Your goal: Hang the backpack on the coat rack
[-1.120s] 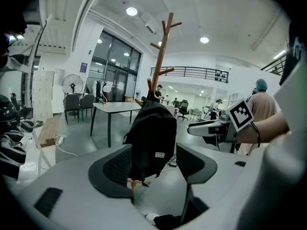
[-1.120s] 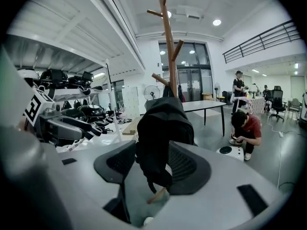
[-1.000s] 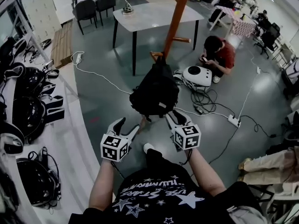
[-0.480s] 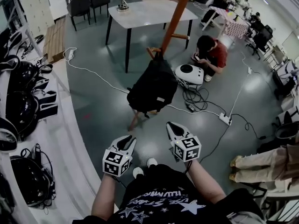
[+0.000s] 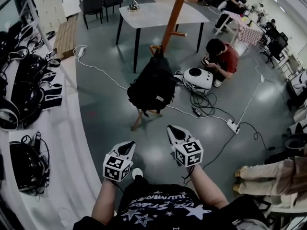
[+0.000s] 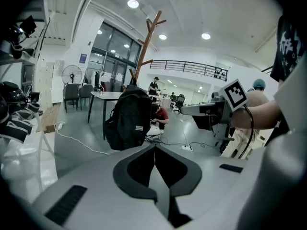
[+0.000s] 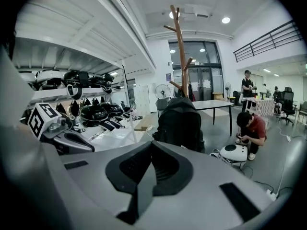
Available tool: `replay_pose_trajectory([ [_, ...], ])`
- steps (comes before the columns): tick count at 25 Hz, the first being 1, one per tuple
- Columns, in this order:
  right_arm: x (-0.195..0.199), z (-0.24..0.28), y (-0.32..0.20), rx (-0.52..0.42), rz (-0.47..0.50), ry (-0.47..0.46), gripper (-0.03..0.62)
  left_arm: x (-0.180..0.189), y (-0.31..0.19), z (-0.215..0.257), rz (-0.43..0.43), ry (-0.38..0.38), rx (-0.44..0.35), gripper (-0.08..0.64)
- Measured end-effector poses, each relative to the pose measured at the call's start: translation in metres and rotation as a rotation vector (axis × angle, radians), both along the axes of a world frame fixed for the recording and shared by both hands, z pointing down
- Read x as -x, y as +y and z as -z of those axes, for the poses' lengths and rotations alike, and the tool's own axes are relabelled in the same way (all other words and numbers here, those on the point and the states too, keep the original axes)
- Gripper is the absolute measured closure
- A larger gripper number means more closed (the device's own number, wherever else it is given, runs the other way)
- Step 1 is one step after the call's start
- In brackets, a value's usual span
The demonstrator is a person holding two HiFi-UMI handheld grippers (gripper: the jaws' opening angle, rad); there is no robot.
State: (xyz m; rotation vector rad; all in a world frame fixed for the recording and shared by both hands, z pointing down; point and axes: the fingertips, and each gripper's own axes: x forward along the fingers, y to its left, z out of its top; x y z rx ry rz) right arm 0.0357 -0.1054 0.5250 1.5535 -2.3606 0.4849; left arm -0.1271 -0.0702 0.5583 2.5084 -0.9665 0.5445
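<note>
The black backpack (image 5: 152,85) hangs by its top loop from a low peg of the brown wooden coat rack (image 5: 173,13). Both grippers are held back from it, near my body, and touch nothing. My left gripper (image 5: 129,146) is shut; its jaws have just been closing with nothing between them. My right gripper (image 5: 172,129) is shut and empty too. In the left gripper view the backpack (image 6: 128,120) hangs well beyond the closed left gripper (image 6: 155,147). The right gripper view shows the backpack (image 7: 180,121) and coat rack (image 7: 181,47) ahead of the closed right gripper (image 7: 151,145).
A white table (image 5: 158,13) stands behind the rack. A person (image 5: 223,59) crouches beside a white round device (image 5: 199,78). Cables and a power strip (image 5: 232,126) cross the floor at right. A shelf with dark helmets (image 5: 24,104) runs along the left.
Both grippers have drawn back from the backpack towards my body, and their jaws have gone from open to shut. The backpack stays hanging on the rack.
</note>
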Motion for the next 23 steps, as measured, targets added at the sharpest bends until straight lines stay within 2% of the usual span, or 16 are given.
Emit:
replay_pose_trajectory([
  [8,-0.030,0.015,0.048,-0.046,0.032,-0.034,0.581,-0.033,0.038,0.030,0.047,0.002,-0.072,0.543],
  [13,-0.040,0.027,0.078,-0.096,0.057,-0.040,0.581,-0.042,0.059,0.039,0.088,-0.046,-0.116,0.543],
  [18,-0.056,0.034,0.115,-0.131,0.066,-0.041,0.581,-0.059,0.090,0.033,0.096,-0.096,-0.120,0.543],
  [23,-0.083,0.034,0.152,-0.142,0.052,-0.055,0.581,-0.087,0.124,0.032,0.093,-0.099,-0.125,0.543],
])
